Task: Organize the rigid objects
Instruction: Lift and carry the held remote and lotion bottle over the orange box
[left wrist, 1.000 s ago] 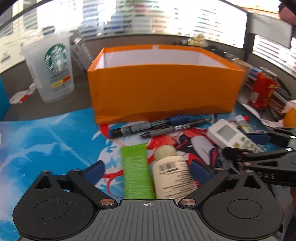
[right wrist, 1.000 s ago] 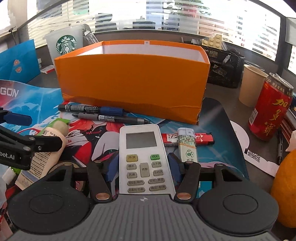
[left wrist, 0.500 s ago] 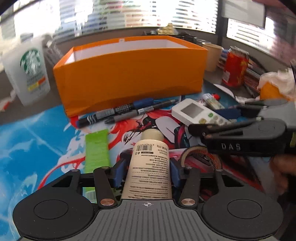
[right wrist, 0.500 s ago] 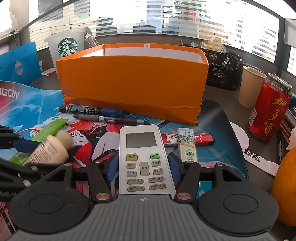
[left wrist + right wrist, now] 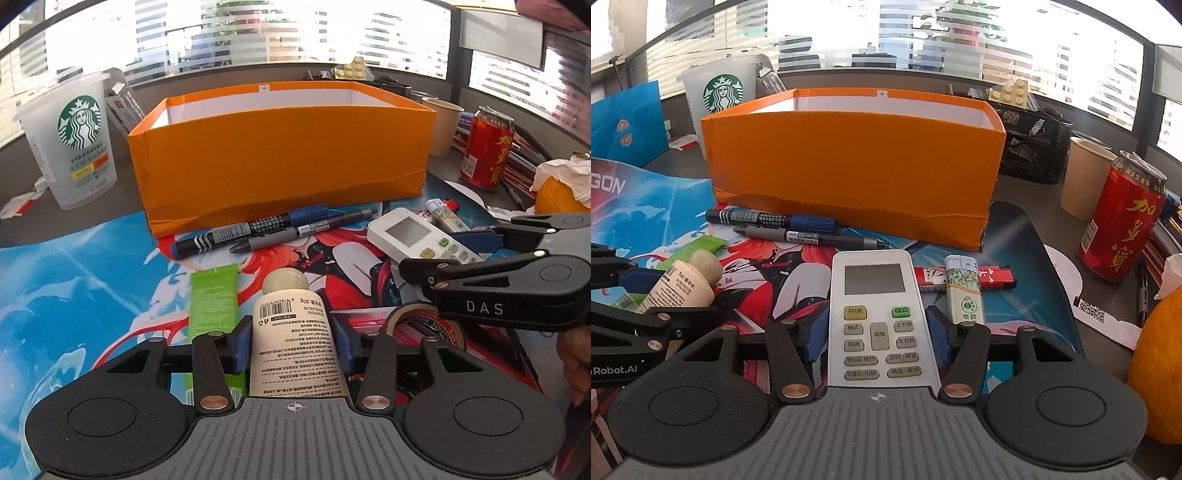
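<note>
My left gripper (image 5: pixel 293 341) is shut on a cream lotion bottle (image 5: pixel 291 332), held just above the mat, cap pointing at the orange box (image 5: pixel 280 162). The bottle also shows in the right wrist view (image 5: pixel 685 284). My right gripper (image 5: pixel 877 338) is shut on a white remote control (image 5: pixel 877 314); it shows in the left wrist view (image 5: pixel 410 234) too. A green tube (image 5: pixel 212 299) lies left of the bottle. Two markers (image 5: pixel 258 229) lie before the box. Two lighters (image 5: pixel 964 284) lie right of the remote.
A Starbucks cup (image 5: pixel 72 140) stands left of the box. A red can (image 5: pixel 1123 218), a paper cup (image 5: pixel 1084 173) and an orange (image 5: pixel 1160 369) are at the right. A tape roll (image 5: pixel 417 325) lies on the printed mat (image 5: pixel 74 277).
My left gripper closed on the lotion bottle, which lay beside the green tube, and lifted it. The right gripper keeps its hold on the remote and has risen slightly.
</note>
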